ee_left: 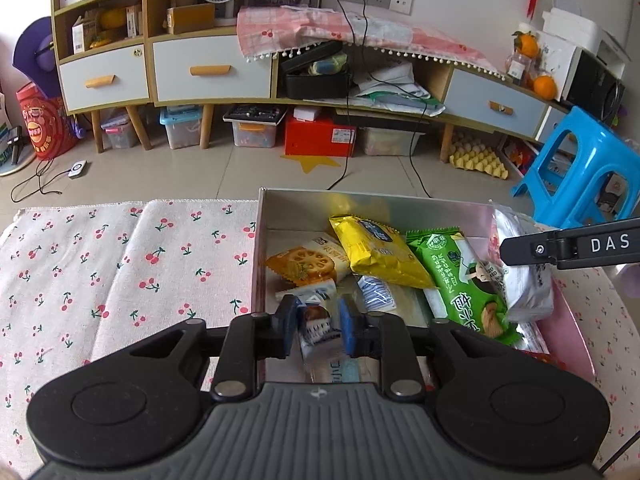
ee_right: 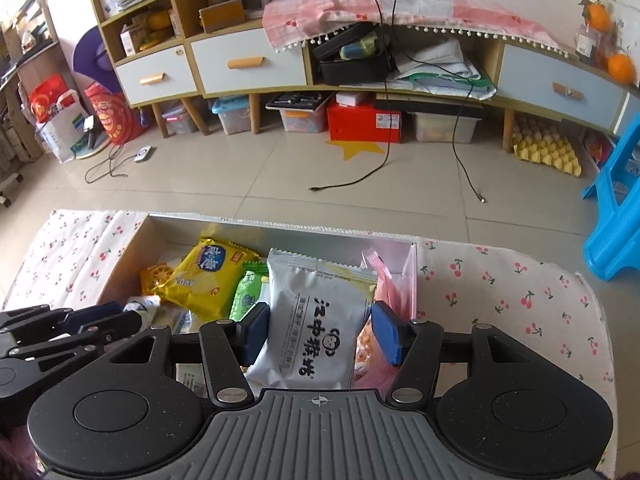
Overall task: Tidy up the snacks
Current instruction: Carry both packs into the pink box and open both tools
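Mid-drop over the box [ee_right: 132,240] on the table [ee_left: 80,264]: left gripper [ee_left: 318,326] loosening around a small snack packet [ee_left: 316,330], right gripper [ee_right: 320,334] clamped on the white pouch [ee_right: 316,320], so next probably letting both go inside.

Left gripper [ee_left: 318,330] jaws narrowly parted around a packet; right gripper [ee_right: 320,332] jaws clamping another.

A cherry-print cloth [ee_left: 120,264] covers the table, and an open snack box [ee_left: 320,197] rests on it.
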Motion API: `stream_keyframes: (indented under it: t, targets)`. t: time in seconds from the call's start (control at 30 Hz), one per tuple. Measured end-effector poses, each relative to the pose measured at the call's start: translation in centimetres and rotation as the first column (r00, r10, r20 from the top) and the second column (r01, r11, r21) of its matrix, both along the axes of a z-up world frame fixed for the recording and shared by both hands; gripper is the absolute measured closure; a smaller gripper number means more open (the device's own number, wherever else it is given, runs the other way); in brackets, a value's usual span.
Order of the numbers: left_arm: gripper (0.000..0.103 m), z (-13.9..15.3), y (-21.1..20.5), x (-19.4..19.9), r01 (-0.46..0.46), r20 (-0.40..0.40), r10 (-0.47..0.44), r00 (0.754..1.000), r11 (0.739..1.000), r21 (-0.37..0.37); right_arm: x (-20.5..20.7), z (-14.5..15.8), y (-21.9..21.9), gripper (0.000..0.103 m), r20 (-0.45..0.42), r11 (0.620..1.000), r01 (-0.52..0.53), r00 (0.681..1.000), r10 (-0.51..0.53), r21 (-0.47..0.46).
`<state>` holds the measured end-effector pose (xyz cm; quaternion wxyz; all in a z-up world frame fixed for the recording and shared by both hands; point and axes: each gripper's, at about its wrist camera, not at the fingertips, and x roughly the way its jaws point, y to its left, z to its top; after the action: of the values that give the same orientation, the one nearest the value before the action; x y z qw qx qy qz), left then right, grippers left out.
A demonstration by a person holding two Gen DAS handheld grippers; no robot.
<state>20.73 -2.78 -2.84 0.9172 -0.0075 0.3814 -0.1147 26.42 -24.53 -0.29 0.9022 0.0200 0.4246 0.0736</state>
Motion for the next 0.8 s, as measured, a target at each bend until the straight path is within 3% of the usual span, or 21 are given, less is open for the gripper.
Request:
stream_keyframes:
  t: [0.07, 0.1, 0.47, 0.63, 0.73, 0.8]
  targets:
    - [0.059, 0.0, 0.0, 0.1, -0.007, 0.007, 0.007, 1.000, 1.000, 0.000, 0.1, 0.0, -0.1, 0.039, -0.002, 1.000, 0.007, 1.000, -0.007, 0.016]
    - [0.056, 0.0, 0.0, 0.1, -0.010, 0.013, 0.010, 1.000, 1.000, -0.005, 0.1, 0.0, -0.2, 0.038, -0.002, 1.000, 0.010, 1.000, -0.010, 0.022]
    - [0.047, 0.5, -0.4, -0.1, -0.003, 0.008, 0.003, 1.000, 1.000, 0.003, -0.6, 0.8, -0.5, 0.034, 0.004, 0.999, 0.027, 1.000, -0.027, 0.026]
    - [0.034, 1.4, -0.2, -1.1, -0.003, 0.009, 0.003, 1.000, 1.000, -0.005, -2.1, 2.1, -0.6, 0.034, 0.013, 0.999, 0.026, 1.000, -0.026, 0.022]
    - [0.030, 2.0, -0.1, -1.9, 0.000, 0.009, 0.000, 1.000, 1.000, -0.001, -3.3, 2.9, -0.6, 0.025, 0.021, 0.999, 0.019, 1.000, -0.019, 0.027]
    - [0.025, 2.4, 0.0, -2.5, -0.006, 0.007, 0.006, 1.000, 1.000, 0.001, -4.4, 3.5, -0.5, 0.025, 0.029, 1.000, 0.013, 0.999, -0.013, 0.026]
